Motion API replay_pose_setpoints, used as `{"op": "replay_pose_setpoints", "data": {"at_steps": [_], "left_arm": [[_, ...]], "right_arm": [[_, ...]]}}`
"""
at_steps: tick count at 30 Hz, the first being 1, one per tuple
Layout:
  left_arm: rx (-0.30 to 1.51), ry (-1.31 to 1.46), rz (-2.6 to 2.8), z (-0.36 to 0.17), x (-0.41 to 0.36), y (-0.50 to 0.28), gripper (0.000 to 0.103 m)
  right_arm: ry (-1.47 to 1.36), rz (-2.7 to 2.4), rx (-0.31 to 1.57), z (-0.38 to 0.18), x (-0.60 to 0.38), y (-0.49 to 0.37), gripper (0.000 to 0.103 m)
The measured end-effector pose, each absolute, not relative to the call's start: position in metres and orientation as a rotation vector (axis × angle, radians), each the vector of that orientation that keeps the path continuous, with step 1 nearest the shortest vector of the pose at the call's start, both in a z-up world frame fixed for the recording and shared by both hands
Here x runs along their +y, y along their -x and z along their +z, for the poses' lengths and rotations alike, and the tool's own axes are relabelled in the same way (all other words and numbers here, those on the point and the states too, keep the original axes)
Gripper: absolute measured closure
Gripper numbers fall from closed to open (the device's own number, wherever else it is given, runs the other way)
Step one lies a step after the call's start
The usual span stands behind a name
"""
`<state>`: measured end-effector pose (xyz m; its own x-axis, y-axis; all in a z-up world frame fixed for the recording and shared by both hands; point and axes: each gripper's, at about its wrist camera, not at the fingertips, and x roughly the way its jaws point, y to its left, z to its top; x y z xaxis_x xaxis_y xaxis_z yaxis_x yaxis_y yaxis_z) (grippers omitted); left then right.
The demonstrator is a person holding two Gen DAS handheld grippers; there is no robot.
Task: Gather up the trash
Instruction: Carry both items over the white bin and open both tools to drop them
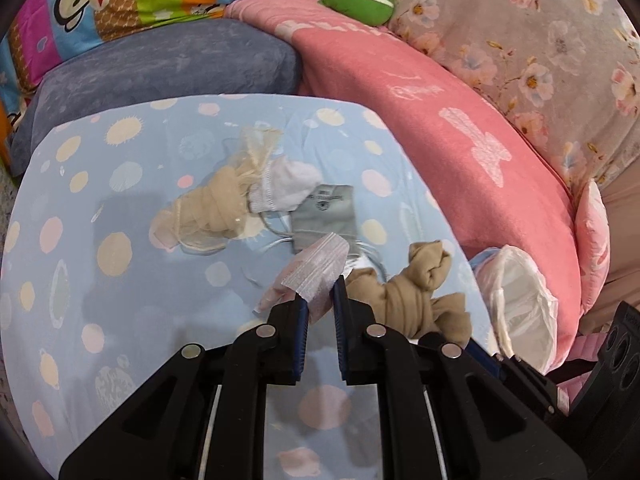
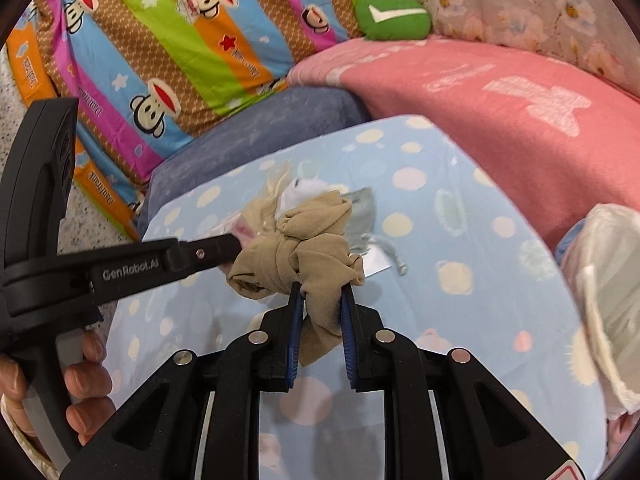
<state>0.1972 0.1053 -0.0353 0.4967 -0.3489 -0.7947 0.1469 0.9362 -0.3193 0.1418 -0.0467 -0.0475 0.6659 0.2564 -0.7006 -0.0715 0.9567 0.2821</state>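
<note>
a knotted beige stocking [image 2: 304, 256] and a pink-white wrapper [image 1: 316, 272] are lifted above the dotted sheet.

Blue dotted bedsheet [image 1: 120, 280]; pink blanket [image 1: 460, 128]; striped monkey-print quilt [image 2: 168, 40]; speckled floor [image 2: 88, 208].

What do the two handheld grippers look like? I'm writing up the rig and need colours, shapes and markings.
Both the left gripper and the right gripper are matte black plastic, with angular linkage arms, round silver pivot pins and ribbed blue pads lining the fingers. White "GenRobot.AI" lettering runs along the left gripper's side. No cables show.
</note>
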Motion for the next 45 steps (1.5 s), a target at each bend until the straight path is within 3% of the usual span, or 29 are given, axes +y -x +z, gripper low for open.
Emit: {"op": "replay_pose_setpoints", "data": {"at_steps": [24, 45], "left_arm": [[0.890, 0.043, -0.629, 0.043, -0.072, -0.140, 0.091], [0.926, -0.070, -0.866, 0.045, -0.209, -0.115, 0.089]], "right_arm": [[-0.352, -0.127, 0.585, 0.024, -0.216, -0.063, 0.086], [-0.422, -0.358, 0.549, 0.024, -0.329, -0.017, 0.086]]}}
